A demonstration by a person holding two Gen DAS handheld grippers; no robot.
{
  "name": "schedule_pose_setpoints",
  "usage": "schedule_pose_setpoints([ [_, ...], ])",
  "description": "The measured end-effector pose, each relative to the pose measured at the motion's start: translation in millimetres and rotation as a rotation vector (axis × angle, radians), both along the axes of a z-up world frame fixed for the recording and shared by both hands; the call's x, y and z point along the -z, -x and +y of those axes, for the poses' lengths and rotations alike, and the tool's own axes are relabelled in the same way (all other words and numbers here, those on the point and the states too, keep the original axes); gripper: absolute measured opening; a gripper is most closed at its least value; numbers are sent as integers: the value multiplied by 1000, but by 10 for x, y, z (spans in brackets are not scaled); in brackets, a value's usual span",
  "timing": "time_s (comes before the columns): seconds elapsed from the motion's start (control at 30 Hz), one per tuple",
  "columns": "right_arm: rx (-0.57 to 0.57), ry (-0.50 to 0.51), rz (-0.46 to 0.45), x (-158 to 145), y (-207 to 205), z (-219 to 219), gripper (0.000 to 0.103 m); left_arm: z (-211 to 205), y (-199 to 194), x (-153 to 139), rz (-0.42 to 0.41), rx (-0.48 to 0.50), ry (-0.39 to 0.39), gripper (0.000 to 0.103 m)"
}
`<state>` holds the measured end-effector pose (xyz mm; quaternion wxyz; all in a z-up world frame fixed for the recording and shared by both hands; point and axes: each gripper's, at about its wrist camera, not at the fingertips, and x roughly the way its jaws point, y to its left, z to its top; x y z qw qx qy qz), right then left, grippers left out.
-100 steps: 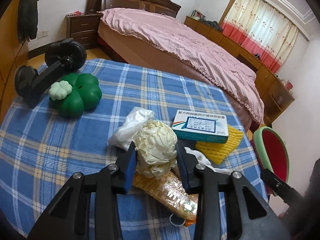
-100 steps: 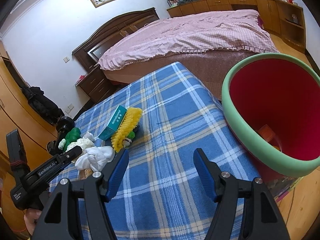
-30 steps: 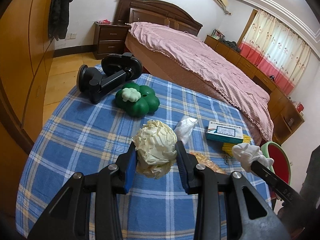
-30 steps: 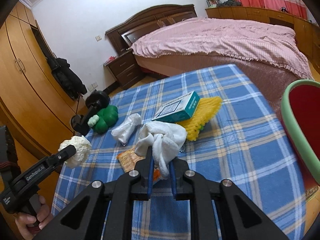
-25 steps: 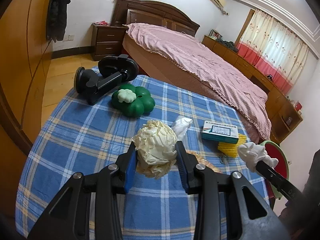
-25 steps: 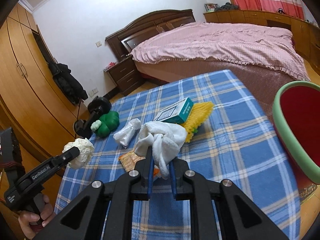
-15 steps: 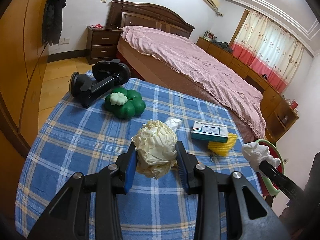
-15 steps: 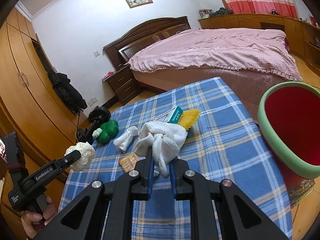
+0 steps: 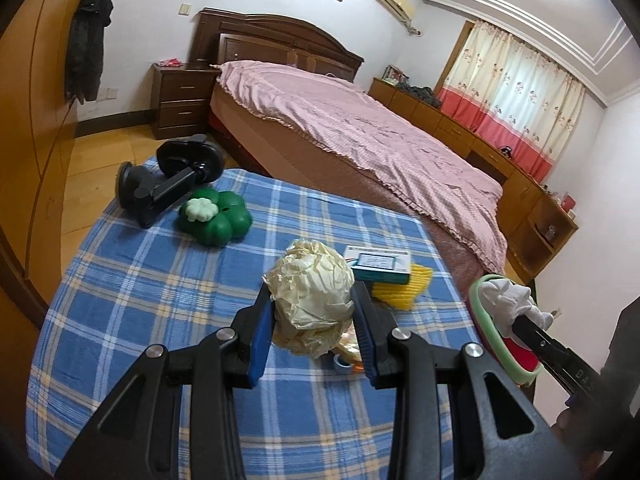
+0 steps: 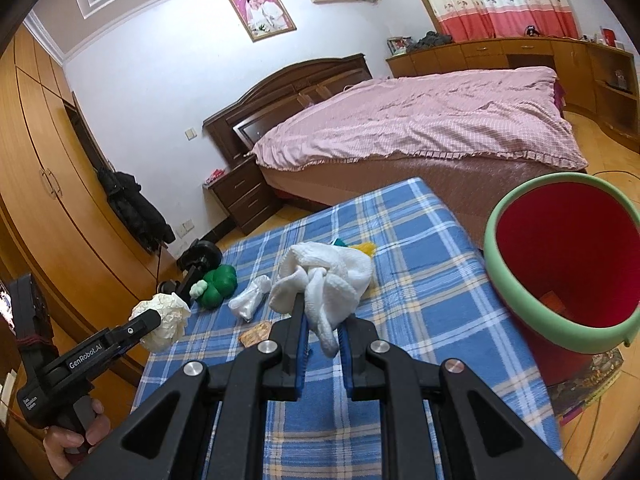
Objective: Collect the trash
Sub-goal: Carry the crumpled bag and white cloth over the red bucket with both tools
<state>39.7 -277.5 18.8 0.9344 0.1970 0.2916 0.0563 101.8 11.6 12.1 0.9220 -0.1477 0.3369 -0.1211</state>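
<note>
Left gripper (image 9: 314,316) clamped a paper ball (image 9: 310,300) above the table (image 9: 140,288) | right gripper (image 10: 323,330) pinched a white rag (image 10: 326,276) near the bin (image 10: 516,292) | best released squarely over the rim.

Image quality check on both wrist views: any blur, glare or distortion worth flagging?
Left wrist view: sharp overall; strong fisheye bending of the wooden bed, black vignette in the corners, bright curtained window without blowout. Right wrist view: same barrel distortion, curving the green-rimmed red bin; crumpled white tissue in the right tongs is crisp, soft indoor light, no harsh shadows.
</note>
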Motion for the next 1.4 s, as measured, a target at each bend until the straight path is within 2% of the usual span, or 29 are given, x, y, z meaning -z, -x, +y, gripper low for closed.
schedule_pose_setpoints([
  [0.53, 124, -36, -31, -41, 305, -485, 16, -621, 49, -111, -6, 158, -15, 37],
  [1.0, 291, -72, -12, 73, 546, -1187, 16, -1577, -34, -173, -13, 362, -51, 37],
  [1.4, 407, -103, 43, 322, 617, -1742, 16, -2386, -202, -25, 16, 495, -86, 37],
])
